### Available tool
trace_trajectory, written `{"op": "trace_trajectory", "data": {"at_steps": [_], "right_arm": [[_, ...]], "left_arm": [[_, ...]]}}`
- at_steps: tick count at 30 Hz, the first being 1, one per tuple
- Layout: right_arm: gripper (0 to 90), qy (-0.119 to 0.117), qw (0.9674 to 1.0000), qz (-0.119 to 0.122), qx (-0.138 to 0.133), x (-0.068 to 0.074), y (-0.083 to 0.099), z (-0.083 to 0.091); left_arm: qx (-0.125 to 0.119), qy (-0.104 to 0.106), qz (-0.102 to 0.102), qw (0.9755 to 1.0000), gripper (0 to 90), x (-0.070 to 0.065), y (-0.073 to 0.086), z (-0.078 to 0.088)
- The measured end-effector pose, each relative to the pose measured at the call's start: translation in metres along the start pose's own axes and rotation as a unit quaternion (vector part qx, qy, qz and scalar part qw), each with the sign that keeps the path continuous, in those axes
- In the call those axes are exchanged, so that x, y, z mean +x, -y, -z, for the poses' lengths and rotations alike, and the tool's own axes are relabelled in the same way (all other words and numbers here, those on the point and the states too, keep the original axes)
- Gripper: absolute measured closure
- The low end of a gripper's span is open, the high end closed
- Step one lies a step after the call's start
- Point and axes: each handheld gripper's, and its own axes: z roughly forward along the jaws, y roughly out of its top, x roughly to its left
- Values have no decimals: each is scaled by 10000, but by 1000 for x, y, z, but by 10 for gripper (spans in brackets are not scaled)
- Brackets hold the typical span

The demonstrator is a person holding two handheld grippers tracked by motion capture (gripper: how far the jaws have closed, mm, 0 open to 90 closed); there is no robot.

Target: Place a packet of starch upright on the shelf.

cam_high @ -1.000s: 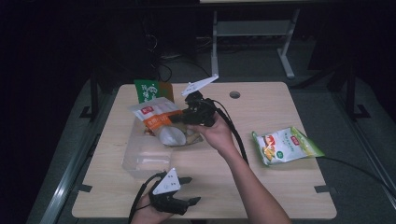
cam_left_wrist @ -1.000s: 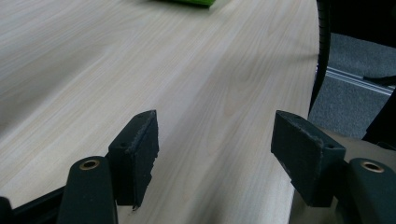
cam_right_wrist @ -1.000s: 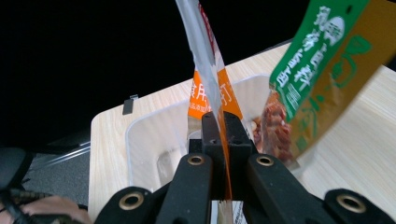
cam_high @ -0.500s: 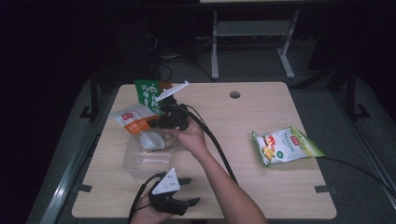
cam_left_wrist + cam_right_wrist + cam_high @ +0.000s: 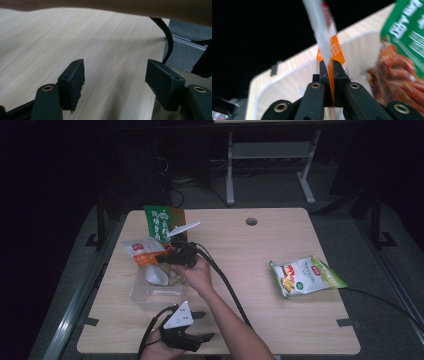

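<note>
Orange-and-white snack packet point(image 5: 142, 251), high view: pinched at one edge by the right gripper point(image 5: 170, 256), hanging over the clear plastic bin point(image 5: 150, 292) at the left of the wooden surface point(image 5: 240, 250). Bin is see-through, thin-walled, boxy, with another pale packet point(image 5: 159, 276) inside. Green snack bag point(image 5: 158, 221) stands just behind the bin. Yellow-green chip bag point(image 5: 306, 276) lies well apart at the right. Left gripper point(image 5: 192, 332) rests at the near edge, off the bin.

Left gripper view: its fingers point(image 5: 72, 82) stand wide apart, nothing between them, pale wood grain beneath, smooth laminate. Black cable point(image 5: 167, 37) trails off the far edge.

Right gripper view: fingers point(image 5: 325, 75) closed on the packet's flat sealed edge; the jaws have just been easing slightly, foil still between them. Packet point(image 5: 325, 45) hangs edge-on, blurred. White bin wall point(image 5: 362, 47) below, green bag point(image 5: 409, 32) with reddish print at right.

Handling guess: light, soft, crinkly film, glossy so likely slippery; contents probably crushable. The seam is the best hold, not the puffed body. It will flop and swing.
</note>
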Motion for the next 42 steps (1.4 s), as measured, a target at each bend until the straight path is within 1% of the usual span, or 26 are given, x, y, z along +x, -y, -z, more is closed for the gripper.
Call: {"op": "trace_trajectory", "data": {"at_steps": [1, 2, 4, 5, 6, 8, 9, 11, 12, 13, 14, 15, 18, 19, 21, 24, 28, 30, 31, 32, 33, 36, 37, 39, 41, 42], "right_arm": [[812, 112, 9998, 85, 122, 0, 1, 1], [791, 104, 9996, 147, 217, 0, 1, 2], [778, 266, 9982, 300, 456, 2, 2, 6], [769, 291, 9975, 381, 524, 3, 3, 8], [751, 274, 9971, 397, 590, 3, 4, 9], [770, 331, 9956, 536, 700, 3, 6, 11], [811, 328, 9955, 512, 726, 3, 7, 12], [854, 350, 9944, 588, 810, 2, 10, 13], [878, 369, 9936, 568, 900, 2, 11, 12], [879, 375, 9929, 665, 909, 0, 14, 11], [875, 392, 9931, 644, 904, -1, 15, 12], [874, 361, 9938, 535, 904, -1, 16, 12], [847, 154, 9950, 406, 896, -6, 19, 12], [846, 141, 9948, 400, 924, -6, 20, 12], [860, 181, 9930, 545, 1028, -7, 21, 11], [859, 199, 9925, 532, 1085, -7, 22, 10], [781, 140, 9933, 464, 1053, -9, 22, 13], [741, 129, 9936, 432, 1033, -9, 22, 16], [733, 165, 9931, 451, 1071, -9, 22, 18], [730, 128, 9934, 431, 1051, -8, 22, 19], [716, 179, 9930, 478, 1062, -8, 22, 21], [673, 104, 9937, 437, 1026, -9, 23, 28], [669, 116, 9935, 467, 1029, -9, 23, 30], [651, 61, 9942, 422, 989, -9, 23, 35], [639, 87, 9942, 440, 977, -8, 24, 40], [636, 133, 9938, 503, 979, -8, 25, 43]], "left_arm": [[8, 2, -19, 10000, 312, 0, 0, 0], [-3, 5, -30, 10000, 312, 0, 0, -1], [-2, 10, -19, 10000, 312, -1, 0, -2], [17, 11, -17, 10000, 311, 0, 0, -2], [31, 6, -22, 10000, 311, 0, 0, -2], [37, 4, -38, 10000, 310, 0, 0, -2], [37, 4, -38, 10000, 310, 0, 0, -2], [63, 4, -56, 10000, 310, -1, 0, -3], [62, 8, -66, 10000, 310, -1, 0, -3], [73, 11, -64, 10000, 309, -1, 0, -4], [80, 10, -66, 9999, 308, -1, 0, -4], [78, 10, -77, 9999, 308, -1, 0, -4], [78, 6, -66, 9999, 308, -1, 0, -4], [78, 5, -70, 9999, 308, -1, 0, -4], [77, 6, -63, 10000, 307, -1, 0, -4], [85, 4, -60, 9999, 307, -1, 0, -4], [84, -13, -50, 10000, 305, 0, 0, -4], [89, -17, -48, 9999, 301, 1, 0, -5], [94, -16, -43, 9999, 300, 1, 0, -5], [93, -15, -32, 10000, 299, 1, 0, -6], [96, -14, -30, 9999, 298, 1, 0, -6], [99, -19, -39, 9999, 297, 1, 0, -6], [100, -18, -34, 9999, 296, 1, 0, -6], [92, -23, 7, 10000, 295, 2, 0, -6], [78, -23, 51, 10000, 294, 2, 0, -5], [80, -23, 66, 9999, 294, 2, 1, -5]]}}
